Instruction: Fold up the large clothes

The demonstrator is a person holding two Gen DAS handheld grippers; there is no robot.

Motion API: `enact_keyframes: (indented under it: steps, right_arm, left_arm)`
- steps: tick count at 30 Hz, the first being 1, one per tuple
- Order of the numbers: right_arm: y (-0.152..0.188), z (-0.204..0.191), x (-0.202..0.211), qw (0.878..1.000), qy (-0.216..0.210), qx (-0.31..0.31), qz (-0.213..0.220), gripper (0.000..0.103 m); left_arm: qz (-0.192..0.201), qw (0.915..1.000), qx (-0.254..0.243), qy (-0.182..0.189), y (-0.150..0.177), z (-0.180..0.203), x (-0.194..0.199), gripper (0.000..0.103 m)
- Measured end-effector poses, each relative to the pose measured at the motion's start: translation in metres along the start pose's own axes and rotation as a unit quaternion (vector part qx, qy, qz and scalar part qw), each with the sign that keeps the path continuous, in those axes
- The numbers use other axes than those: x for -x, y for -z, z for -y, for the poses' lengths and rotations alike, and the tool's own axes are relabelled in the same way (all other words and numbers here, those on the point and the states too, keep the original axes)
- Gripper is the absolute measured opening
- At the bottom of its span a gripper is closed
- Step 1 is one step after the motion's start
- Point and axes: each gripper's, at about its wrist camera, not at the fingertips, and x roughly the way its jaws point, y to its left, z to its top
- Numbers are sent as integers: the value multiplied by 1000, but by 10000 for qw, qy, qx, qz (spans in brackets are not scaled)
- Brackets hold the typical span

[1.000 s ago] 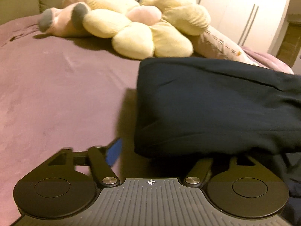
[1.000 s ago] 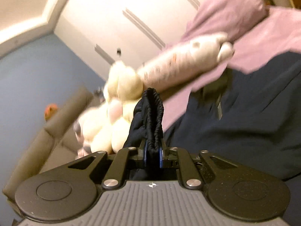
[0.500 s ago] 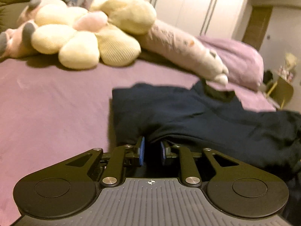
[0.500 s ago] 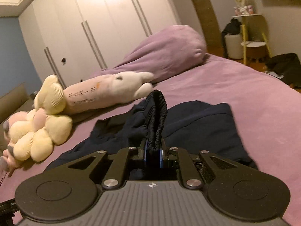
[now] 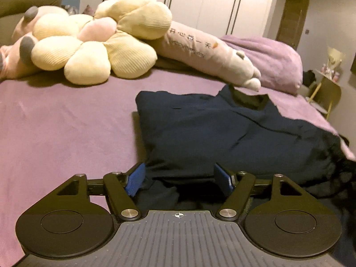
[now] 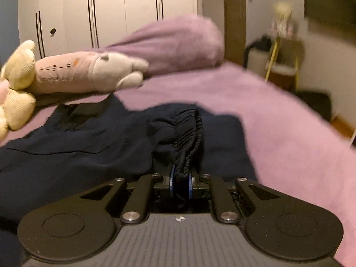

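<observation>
The dark navy garment (image 5: 233,133) is lying half folded on the purple bed (image 5: 55,133), spreading directly ahead of both claws. The left claw (image 5: 179,179) is opening its jaws; its 2 blue pads (image 5: 135,179) are standing wide apart on either side of the garment's near folded edge, and neither seems to be pressing the cloth. That reads as a release, leaving this side of the fold resting flat on the bed.

The right claw (image 6: 180,183) is pinching a gathered elastic band (image 6: 191,138), probably a waistband or cuff, which is bunching up just ahead of its nearly closed jaws. The jaws are starting to open a little, though the band is sitting between the pads and looks gripped. Holding the gathered hem likely gives control over the whole layer while it is being lowered onto the rest of the garment.

Beyond the claws, a flower-shaped plush cushion (image 5: 89,44) and a long plush toy (image 5: 200,51) are lying near the garment's far edge, so the fold has limited room on that side.
</observation>
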Motion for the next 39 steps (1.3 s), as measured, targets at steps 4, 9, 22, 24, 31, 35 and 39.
enact_keyframes:
  steps: [4,9,22,24,31,35,39]
  right_arm:
    - [3,8,-8,9999,6,-110,-129,23]
    - [-4,9,38,9960,-125,-803,366,34]
    - [7,-22,-1,9977,400,535,81,21]
    - [9,4,-15,9998,119,-4,-167,22]
    - [2,22,36,9940,-244,-1067,18,25]
    - [31,47,50,9557,-1395,-2511,-643,39]
    - [53,63,38,9036,-1865,-3678,-1159,51]
  left_arm:
    - [333,9994,-54,54,-12,-2,16,77]
    - [433,9990,-71,84,-31,15,-2,76]
    - [-57,9957,-873,-310,4,57,-94,75]
    - [-20,9949,-956,-322,6,57,-95,75]
    - [-41,9978,-655,57,7,52,-66,88]
    - [-93,9979,-507,381,17,54,-43,92]
    - [-164,9977,-483,443,20,57,-38,93]
